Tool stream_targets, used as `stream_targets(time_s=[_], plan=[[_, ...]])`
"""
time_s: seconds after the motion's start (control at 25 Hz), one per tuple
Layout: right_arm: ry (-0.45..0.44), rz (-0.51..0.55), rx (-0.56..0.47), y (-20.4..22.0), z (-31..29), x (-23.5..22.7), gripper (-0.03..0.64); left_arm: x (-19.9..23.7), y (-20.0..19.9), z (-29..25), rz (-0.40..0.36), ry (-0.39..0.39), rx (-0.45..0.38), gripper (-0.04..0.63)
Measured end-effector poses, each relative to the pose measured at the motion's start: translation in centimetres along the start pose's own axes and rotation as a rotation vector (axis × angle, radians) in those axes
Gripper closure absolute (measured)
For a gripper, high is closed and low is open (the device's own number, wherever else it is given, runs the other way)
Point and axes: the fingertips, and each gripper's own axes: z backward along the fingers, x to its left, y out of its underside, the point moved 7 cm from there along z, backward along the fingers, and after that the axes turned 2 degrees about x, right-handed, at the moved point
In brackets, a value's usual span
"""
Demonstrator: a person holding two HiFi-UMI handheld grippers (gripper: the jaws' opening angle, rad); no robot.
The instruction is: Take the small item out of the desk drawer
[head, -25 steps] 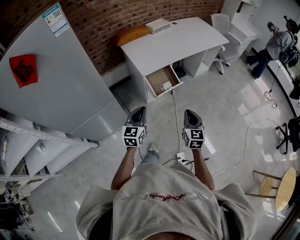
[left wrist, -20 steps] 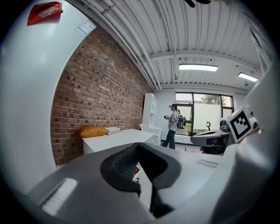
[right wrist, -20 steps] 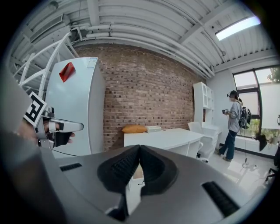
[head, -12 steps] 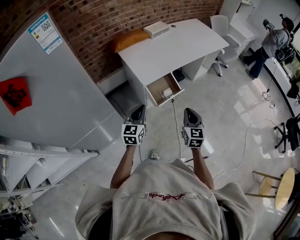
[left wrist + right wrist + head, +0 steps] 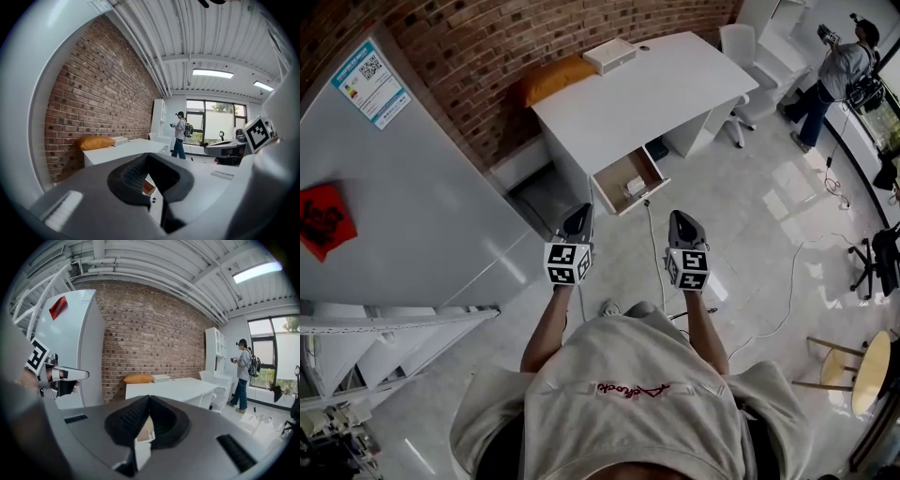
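Small item (image 5: 634,187): head view shows; left gripper view doesn't.

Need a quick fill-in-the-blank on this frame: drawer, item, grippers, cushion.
1. The desk drawer stands ___.
2. The small white item lies ___ the drawer.
3. The left gripper and right gripper both have their jaws ___, holding nothing.
4. The cushion is coloured ___.
Missing words: open; inside; shut; orange.
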Motion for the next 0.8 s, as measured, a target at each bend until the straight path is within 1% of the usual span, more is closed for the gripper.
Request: stream_targets(time_s=[0.28,0.48,0.64,0.8], plan=[[0.004,0.017,0.016,0.6,-0.3,-0.2,0.606,-0.1,0.6,-0.8,-0.007,-0.004,0.021,0.586],[0.002,0.011,0.025,0.9,-1.3,-1.3,0.606,-0.3,0.6,-2.3,-0.01,0.003,0.03,0.586],[-0.01,0.005,0.031,0.9,-3.2,-2.7,0.606,0.0,0.5,-4.4,-0.01,-0.003,0.04,0.586],[-0.026,0.009,0.028,0.3,-6.1,-4.6,0.604,0.4,0.0,-7.6,-0.01,-0.007,0.045,0.586]])
